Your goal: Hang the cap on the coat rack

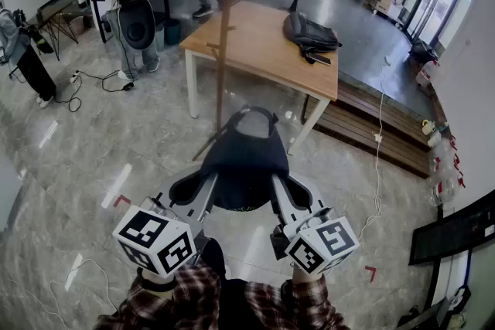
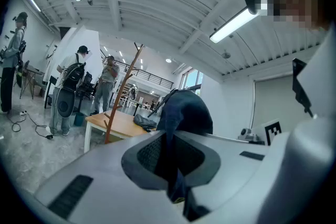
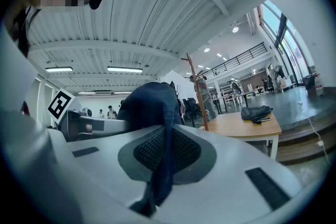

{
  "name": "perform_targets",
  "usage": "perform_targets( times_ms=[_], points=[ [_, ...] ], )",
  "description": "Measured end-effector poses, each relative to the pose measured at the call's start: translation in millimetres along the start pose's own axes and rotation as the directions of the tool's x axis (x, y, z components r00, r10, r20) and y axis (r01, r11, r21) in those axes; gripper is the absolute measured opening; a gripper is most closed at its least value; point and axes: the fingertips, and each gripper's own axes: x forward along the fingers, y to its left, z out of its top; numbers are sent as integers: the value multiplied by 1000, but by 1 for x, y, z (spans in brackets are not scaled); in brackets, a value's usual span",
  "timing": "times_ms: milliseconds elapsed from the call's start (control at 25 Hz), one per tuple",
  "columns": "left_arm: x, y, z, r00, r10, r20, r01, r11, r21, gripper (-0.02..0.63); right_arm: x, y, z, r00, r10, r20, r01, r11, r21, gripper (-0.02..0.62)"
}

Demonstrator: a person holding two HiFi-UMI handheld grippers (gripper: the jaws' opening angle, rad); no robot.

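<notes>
Together, left gripper [image 1: 206, 188] and right gripper [image 1: 280, 191], angled upward side by side, each clamp the cap [image 1: 246, 158].

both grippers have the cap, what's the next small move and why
Probably carry the cap forward and up toward the coat rack: the left gripper and right gripper both pinch its fabric, and it is apart from the rack, not yet hooked.

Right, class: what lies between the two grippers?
The dark cap spans the gap in the head view; the left gripper and right gripper each clamp one side of it.
</notes>
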Motion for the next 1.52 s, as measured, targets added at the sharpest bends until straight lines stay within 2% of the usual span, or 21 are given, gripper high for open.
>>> perform_targets(
  times_ms=[200,360,960,1200,1520],
  points=[
    [27,12,-6,1000,-1,-12,0,1000,-10,25,14,-24,-6,1000,1,-9,-1,1000,13,20],
    [56,37,-4,1000,0,-15,0,1000,-23,25,44,-44,-8,1000,-3,-17,3,1000,11,21],
    [186,187,61,999,-45,6,45,999,-13,25,238,-125,18,999,-41,2,41,999,-25,20],
    [211,236,71,999,-41,-25,41,999,-26,25,294,-137,14,999,-48,-13,48,999,-4,20],
    [274,273,64,996,-4,-89,0,999,-48,25,349,-196,0,997,-40,-68,44,998,55,21]
  ],
)
